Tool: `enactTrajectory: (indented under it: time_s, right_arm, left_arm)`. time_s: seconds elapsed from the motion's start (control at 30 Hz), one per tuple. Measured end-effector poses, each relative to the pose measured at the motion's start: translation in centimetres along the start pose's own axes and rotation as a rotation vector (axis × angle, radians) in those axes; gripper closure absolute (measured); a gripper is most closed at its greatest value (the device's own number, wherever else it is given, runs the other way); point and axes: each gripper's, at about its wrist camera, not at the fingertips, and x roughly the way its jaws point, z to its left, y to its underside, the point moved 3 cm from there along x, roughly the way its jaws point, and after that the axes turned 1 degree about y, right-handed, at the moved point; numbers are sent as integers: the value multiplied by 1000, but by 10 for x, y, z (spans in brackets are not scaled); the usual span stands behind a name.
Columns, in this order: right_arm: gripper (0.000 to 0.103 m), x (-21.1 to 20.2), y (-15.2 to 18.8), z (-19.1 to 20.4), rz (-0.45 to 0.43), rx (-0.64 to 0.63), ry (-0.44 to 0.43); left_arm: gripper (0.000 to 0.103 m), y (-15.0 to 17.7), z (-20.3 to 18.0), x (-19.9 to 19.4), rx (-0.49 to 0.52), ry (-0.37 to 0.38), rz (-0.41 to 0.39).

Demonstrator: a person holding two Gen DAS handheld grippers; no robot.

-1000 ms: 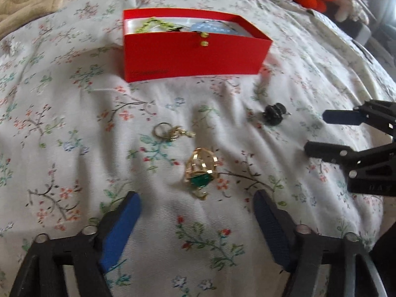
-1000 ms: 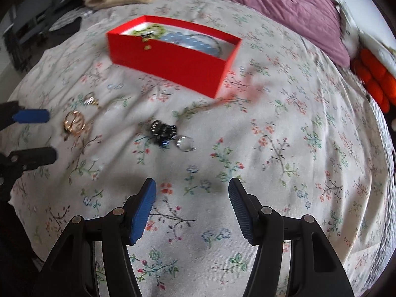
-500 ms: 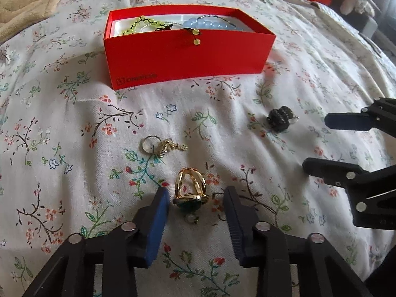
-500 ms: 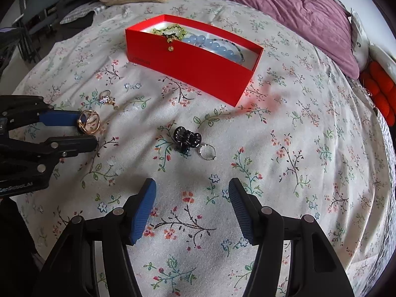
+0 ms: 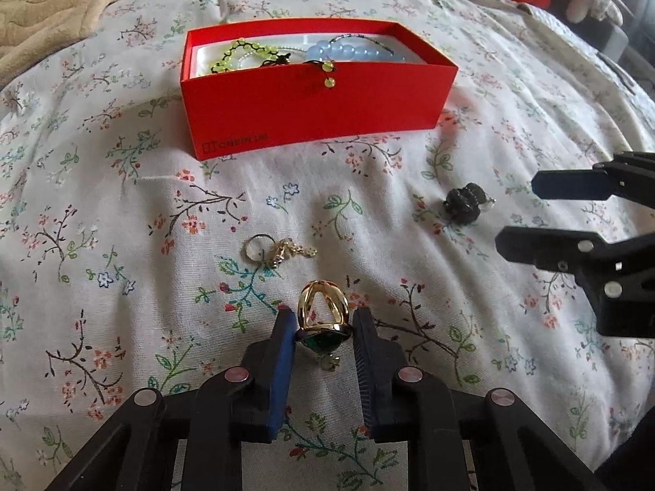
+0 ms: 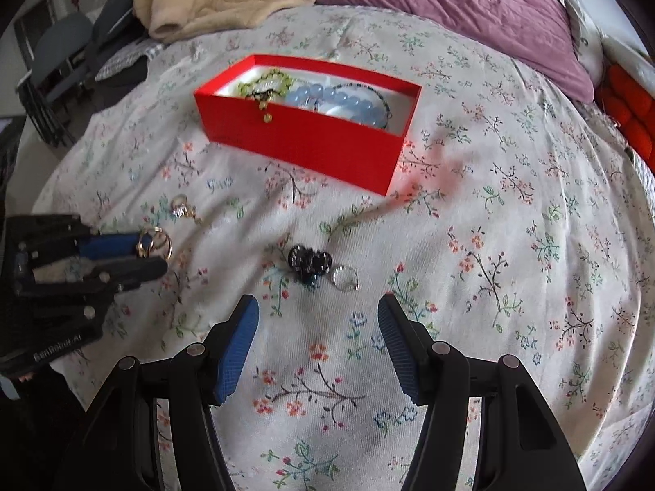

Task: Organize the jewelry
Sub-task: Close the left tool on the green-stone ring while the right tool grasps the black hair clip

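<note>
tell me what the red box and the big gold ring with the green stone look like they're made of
Red box: likely matte cardboard; thin flat walls, crisp folded edges, small printed logo, white inside.
Gold ring: looks like polished gold-toned metal, bright glints on its open bands; real gold or plating can't be told. Its green stone is dark and glossy, glass or gem unclear.

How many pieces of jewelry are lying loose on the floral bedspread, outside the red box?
3: a gold ring with a green stone between the closing left gripper's fingers, a small ring with a gold charm beyond it, and a black beaded ring ahead of the right gripper.
</note>
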Motion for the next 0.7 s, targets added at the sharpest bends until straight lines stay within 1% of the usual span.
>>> enactTrajectory:
  time_s: [0.13, 0.2, 0.27, 0.43, 0.5, 0.7]
  right_arm:
    - [41, 3, -6, 1, -4, 8, -9]
    - [47, 6, -9, 5, -3, -7, -10]
    - [50, 9, -11, 9, 0, -24, -9]
    - [56, 19, -13, 17, 17, -70, 20]
    - [60, 23, -14, 19, 23, -79, 28]
    - [66, 25, -19, 24, 18, -98, 54]
  left_arm:
    - [81, -1, 3, -1, -13, -7, 6]
    - [81, -1, 3, -1, -15, -12, 6]
    - [81, 0, 4, 0, -16, -17, 14]
    - [81, -1, 8, 2, -23, -27, 22]
    - [81, -1, 10, 2, -30, -25, 25]
    - [81, -1, 10, 3, -28, -21, 29]
